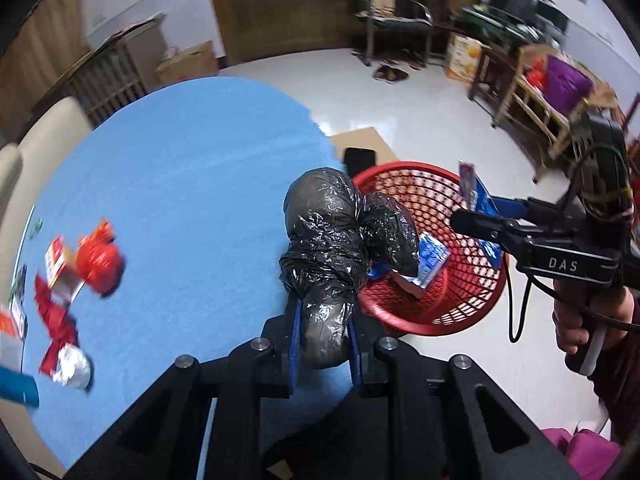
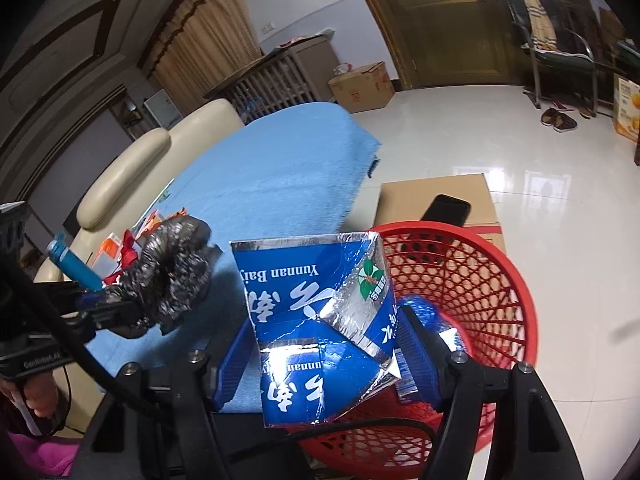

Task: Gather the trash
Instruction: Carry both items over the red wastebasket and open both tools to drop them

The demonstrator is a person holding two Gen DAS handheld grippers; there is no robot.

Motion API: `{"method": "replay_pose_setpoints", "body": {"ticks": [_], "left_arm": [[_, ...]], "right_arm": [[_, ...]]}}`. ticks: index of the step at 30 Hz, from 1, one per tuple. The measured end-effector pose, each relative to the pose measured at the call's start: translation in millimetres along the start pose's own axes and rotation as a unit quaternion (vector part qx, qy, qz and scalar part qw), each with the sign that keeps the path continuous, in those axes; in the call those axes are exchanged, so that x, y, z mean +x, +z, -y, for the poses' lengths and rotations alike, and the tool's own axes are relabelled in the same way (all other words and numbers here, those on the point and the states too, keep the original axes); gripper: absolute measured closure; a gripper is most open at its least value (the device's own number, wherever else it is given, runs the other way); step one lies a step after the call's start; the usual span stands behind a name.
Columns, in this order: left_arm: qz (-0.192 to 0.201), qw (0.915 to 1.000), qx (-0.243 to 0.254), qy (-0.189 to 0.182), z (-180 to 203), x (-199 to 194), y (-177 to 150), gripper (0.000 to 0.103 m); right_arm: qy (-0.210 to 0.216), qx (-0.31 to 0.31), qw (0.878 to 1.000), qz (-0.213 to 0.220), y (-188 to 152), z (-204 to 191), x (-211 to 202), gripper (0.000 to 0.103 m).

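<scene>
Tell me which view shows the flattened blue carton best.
The right wrist view: the blue carton fills the centre between that claw's fingers, its "Yunnan" lettering readable, beside the red basket. The left wrist view shows only a thin edge-on strip of it at the right claw, over the basket.

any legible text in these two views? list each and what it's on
"DAS": body of the right gripper.
"Yunnan Bai", cut off, upside down, plus large Chinese characters: blue foil carton in the right gripper.
"GenRobot.AI", blurred: body of the left gripper.
Print on table litter, distant boxes: unreadable.
</scene>
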State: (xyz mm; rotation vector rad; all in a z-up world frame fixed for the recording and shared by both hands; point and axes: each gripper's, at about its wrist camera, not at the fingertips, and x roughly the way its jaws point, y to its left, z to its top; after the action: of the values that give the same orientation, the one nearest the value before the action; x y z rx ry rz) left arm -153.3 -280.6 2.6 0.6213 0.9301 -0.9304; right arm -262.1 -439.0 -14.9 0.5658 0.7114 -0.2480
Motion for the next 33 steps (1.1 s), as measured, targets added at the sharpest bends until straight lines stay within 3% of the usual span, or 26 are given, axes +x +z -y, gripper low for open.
{"method": "replay_pose_setpoints", "body": {"ticks": [14, 17, 20, 21, 24, 31, 33], "left_arm": [[-0.035, 0.9967, 0.051, -0.053, 51.7, 35.4, 25.9, 0.081], [-0.038, 0.9957, 0.055, -0.064, 60.2, 42.3, 28.9, 0.077], [-0.04, 0.9955, 0.058, -0.065, 65.4, 47.3, 31.4, 0.064], [-0.037, 0.9956, 0.06, -0.062, 66.4, 47.1, 31.4, 0.058], [-0.029, 0.9965, 0.062, -0.049, 65.4, 44.2, 32.2, 0.055], [0.007, 0.9953, 0.073, 0.063, 55.2, 16.9, 28.9, 0.051], [0.015, 0.9944, 0.069, 0.079, 49.6, 9.2, 28.5, 0.05]], "right_arm": [[-0.009, 0.078, 0.997, 0.009, -7.7, 56.4, -16.3, 0.029], [-0.009, 0.093, 0.996, 0.009, -8.6, 64.9, -17.3, 0.029], [0.005, 0.112, 0.994, 0.007, -10.0, 71.7, -17.7, 0.029], [0.006, 0.115, 0.993, 0.006, -10.0, 72.9, -17.9, 0.028], [0.009, 0.112, 0.994, 0.006, -9.2, 71.2, -18.3, 0.028], [0.018, 0.09, 0.996, 0.017, -4.1, 52.6, -19.0, 0.025], [0.021, 0.083, 0.996, 0.018, -2.2, 46.4, -18.5, 0.025]]}}
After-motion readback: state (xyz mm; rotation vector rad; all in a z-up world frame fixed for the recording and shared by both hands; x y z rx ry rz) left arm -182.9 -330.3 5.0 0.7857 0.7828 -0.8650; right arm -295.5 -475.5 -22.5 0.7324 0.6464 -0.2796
